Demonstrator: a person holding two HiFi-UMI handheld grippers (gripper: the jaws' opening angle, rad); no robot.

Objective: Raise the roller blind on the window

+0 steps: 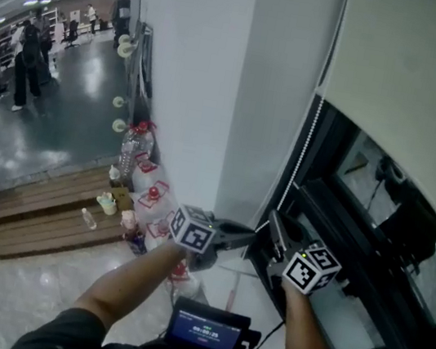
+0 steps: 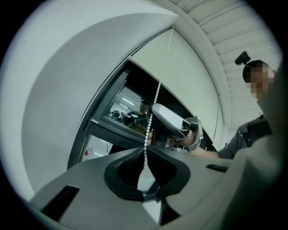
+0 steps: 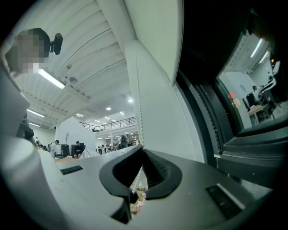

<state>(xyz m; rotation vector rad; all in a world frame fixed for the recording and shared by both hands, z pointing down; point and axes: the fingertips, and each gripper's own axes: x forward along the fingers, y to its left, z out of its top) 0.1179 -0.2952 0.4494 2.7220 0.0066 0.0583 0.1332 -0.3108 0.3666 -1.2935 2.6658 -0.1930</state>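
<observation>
The cream roller blind (image 1: 415, 86) covers the top of the dark window (image 1: 380, 197); its lower edge hangs partway down. A white bead chain (image 1: 300, 154) drops along the window frame beside the white pillar. Both grippers meet at the chain's lower stretch. My left gripper (image 1: 261, 233) points right and is shut on the bead chain (image 2: 157, 94), which rises from its jaw tips (image 2: 145, 152) to the blind (image 2: 189, 76). My right gripper (image 1: 275, 218) sits just right of it, shut on the bead chain (image 3: 140, 121), which passes between its jaws (image 3: 140, 150).
Water bottles and small items (image 1: 134, 155) stand on the floor at the pillar's foot, beside a wooden platform (image 1: 46, 211). A device with a lit screen (image 1: 207, 327) hangs at my chest. People (image 1: 28, 63) stand far off in the hall.
</observation>
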